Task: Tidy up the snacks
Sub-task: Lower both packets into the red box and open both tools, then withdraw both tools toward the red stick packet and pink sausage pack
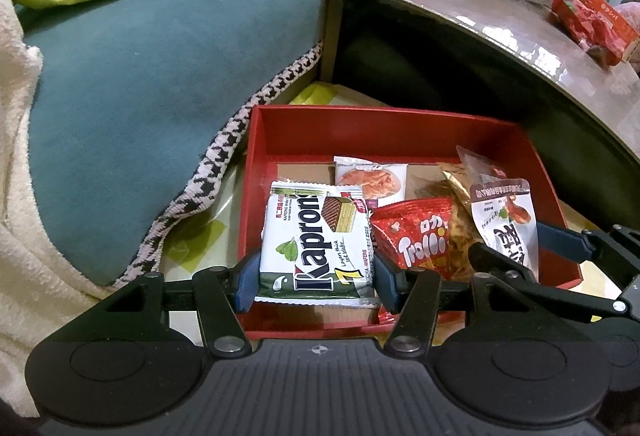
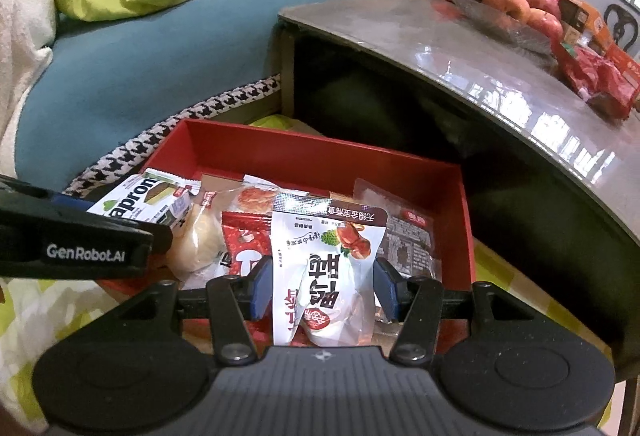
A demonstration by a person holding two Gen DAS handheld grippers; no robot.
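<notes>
Red box (image 1: 320, 132) sits on the floor beside the teal sofa (image 1: 160, 76); the left gripper (image 1: 316, 276) clamps the Kaprons wafer pack (image 1: 316, 240) over it, while the right gripper (image 2: 322, 286) pinches a white snack pouch (image 2: 328, 268) above the other packets

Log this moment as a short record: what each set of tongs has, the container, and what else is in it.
left tongs: shut on Kaprons wafer pack
right tongs: shut on white pouch
container: red box, open top, beside teal sofa
also in box: red Trolli bag, noodle-picture packet
nearby: apples on table
</notes>
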